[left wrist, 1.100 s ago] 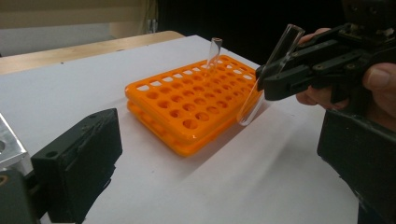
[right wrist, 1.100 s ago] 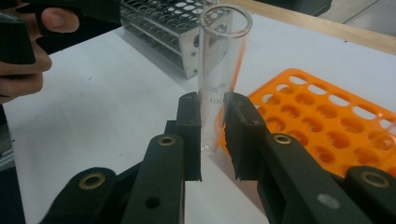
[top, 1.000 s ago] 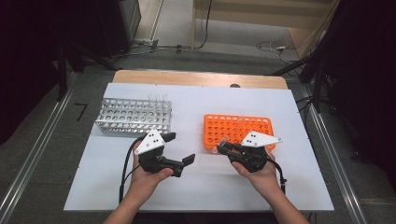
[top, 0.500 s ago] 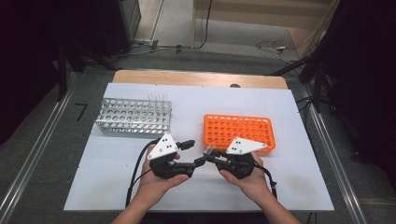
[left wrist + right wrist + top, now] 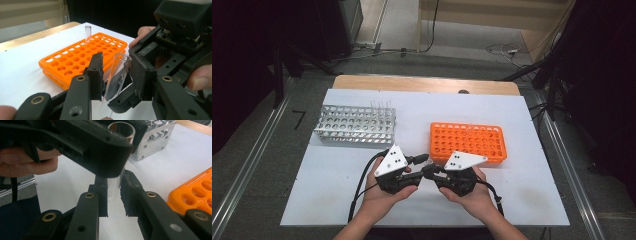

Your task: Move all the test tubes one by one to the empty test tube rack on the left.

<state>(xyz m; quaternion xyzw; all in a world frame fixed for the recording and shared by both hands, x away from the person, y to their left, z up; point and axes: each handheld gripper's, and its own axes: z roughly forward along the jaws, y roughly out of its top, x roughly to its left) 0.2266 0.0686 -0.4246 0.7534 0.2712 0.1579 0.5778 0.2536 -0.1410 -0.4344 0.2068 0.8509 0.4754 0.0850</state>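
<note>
Glass tube (image 5: 117, 75) pinched by right tongs (image 5: 113, 192), between closing left tongs (image 5: 116, 75)

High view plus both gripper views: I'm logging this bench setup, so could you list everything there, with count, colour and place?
Orange rack: one, orange, right of table centre.
Metal rack: one, silver, left of table centre.
Held tube: one, clear glass, between both sets of tongs.
Standing tube: one, clear, upright in the orange rack.
Table: one, white top with a wooden far edge.
Left tongs: black, jaws just closing around the held tube.
Right tongs: black, shut on the held tube.
Hands: two, at the near edge.
</note>
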